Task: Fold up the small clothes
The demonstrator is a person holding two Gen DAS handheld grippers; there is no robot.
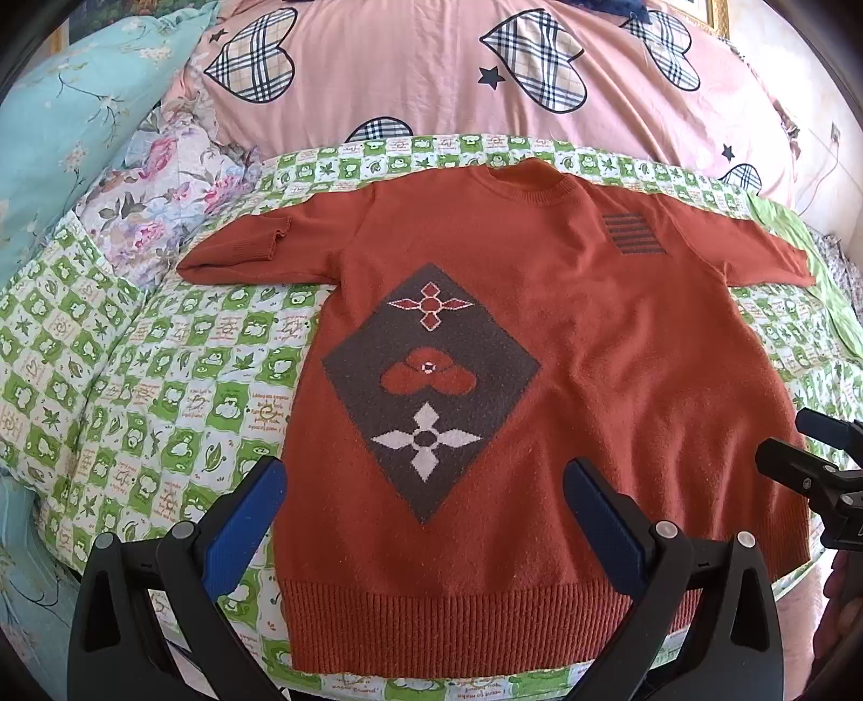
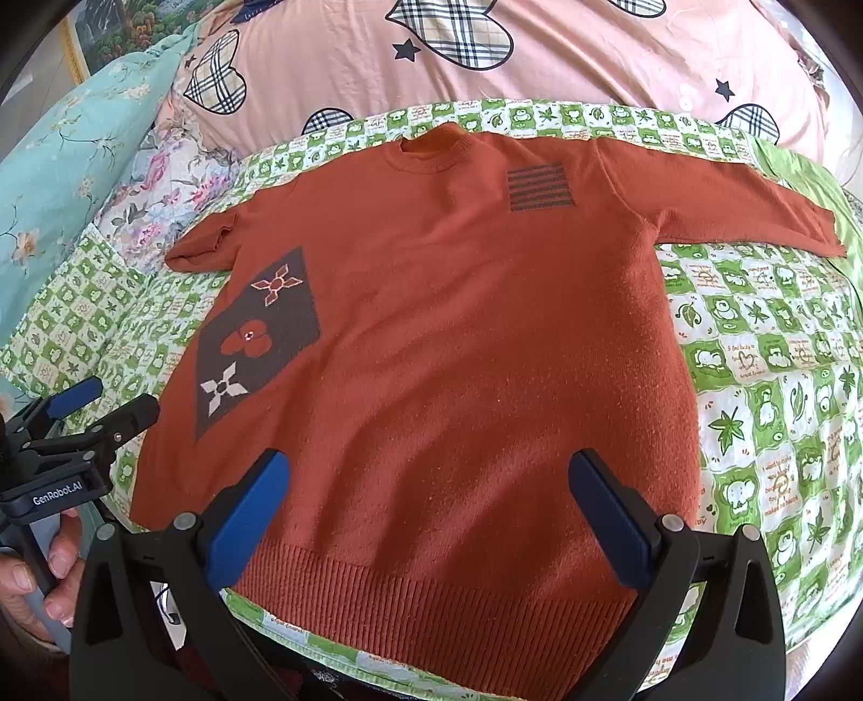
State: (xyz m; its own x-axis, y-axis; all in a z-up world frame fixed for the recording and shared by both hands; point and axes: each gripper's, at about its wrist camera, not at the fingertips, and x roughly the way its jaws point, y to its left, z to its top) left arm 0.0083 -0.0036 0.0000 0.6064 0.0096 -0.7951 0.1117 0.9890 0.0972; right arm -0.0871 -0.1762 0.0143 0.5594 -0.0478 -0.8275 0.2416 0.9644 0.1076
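As far as I can judge from both wrist views, no fold has been made yet: the sweater [image 1: 539, 377] lies flat and face up on the bed, sleeves spread out to either side, neck toward the head of the bed and ribbed hem [image 2: 431, 609] at the near edge, right under my grippers. One cuff, on the side of the diamond patch [image 1: 431, 388], looks turned back a little; the other sleeve runs out straight toward the far right corner of the quilt.

My left gripper [image 1: 426, 512] hangs over the hem with its jaws spread wide, nothing between them; the blue pads [image 1: 248, 517] do not appear to touch the knit. My right gripper [image 2: 431, 507] is the same, jaws wide apart over the hem on the plain side of the sweater, holding nothing. Each gripper shows at the edge of the other's view, so they sit fairly near one another along the near edge.

Everything is left, I reckon: sleeves in, sides over, then hem up to neck.

The sweater rests on a green and white checked quilt [image 1: 108, 377], soft and slightly lumpy. Beyond its far edge is a big pink duvet [image 1: 431, 81] with plaid hearts, and at the far left a floral pillow [image 1: 162, 205] and a teal cover [image 1: 59, 135]. Daylight is strong; a gilt frame [image 2: 75, 43] shows at the far left corner.
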